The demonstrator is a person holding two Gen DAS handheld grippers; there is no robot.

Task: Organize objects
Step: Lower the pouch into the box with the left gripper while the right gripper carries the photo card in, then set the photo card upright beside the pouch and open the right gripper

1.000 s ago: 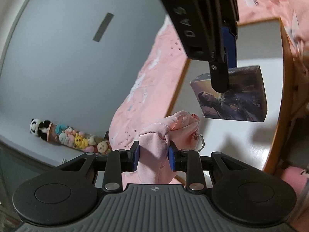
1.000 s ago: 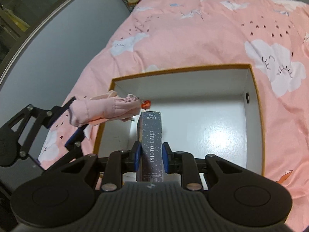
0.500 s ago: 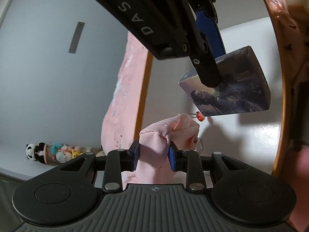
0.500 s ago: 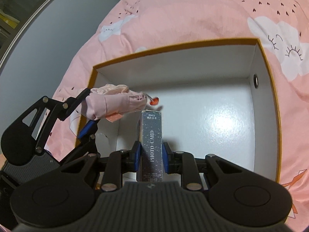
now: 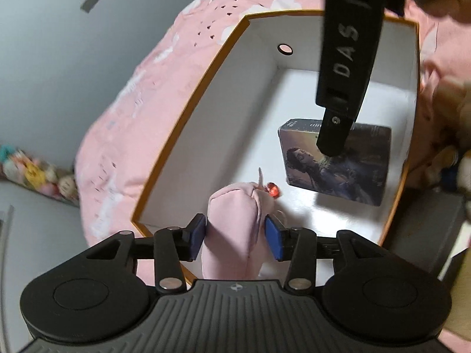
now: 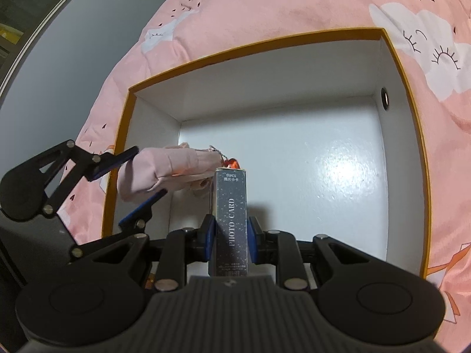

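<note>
Left gripper (image 5: 235,236) letting go of the soft pink fabric pouch (image 5: 232,229) over the box

Left jaws have just been opening: pads now standing apart, a visible gap on the right side, pouch with its small red bead charm (image 5: 273,189) still sitting between them at lower centre of the left view, over the near corner of the white orange-rimmed cardboard box (image 6: 407,94). Right gripper (image 6: 231,242) is clamping the dark rectangular photo-card box (image 6: 231,220), lower in the box than a second ago. Pouch drop looks imminent, card box next
</note>
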